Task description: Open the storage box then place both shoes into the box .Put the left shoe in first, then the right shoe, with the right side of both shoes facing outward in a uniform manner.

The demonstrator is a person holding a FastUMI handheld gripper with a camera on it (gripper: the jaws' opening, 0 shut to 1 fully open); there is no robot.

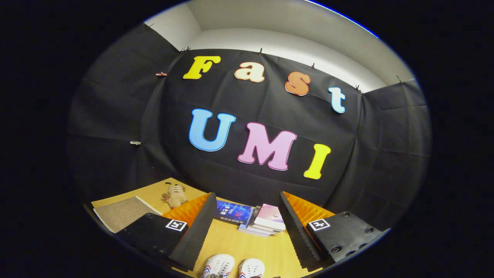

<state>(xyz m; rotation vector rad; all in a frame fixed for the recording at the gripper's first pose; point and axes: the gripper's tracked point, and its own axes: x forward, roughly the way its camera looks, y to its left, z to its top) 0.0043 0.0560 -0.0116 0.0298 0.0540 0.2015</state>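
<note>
While held high over table, claw spread wide, empty, shoes below.

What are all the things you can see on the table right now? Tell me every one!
shoes: two, white with red and blue stripes, side by side on the table, between the fingers and close to the camera.
books: a small pile, dark blue and pink covers, beyond the fingers by the black cloth wall.
plush toy: one, beige, lying on the table off to the left of the books.
mat: one, grey-brown, flat, next to the plush toy.
table: one, light wood.
gripper: one, fingers spread wide apart, holding nothing, above the table with the shoes between them.
</note>
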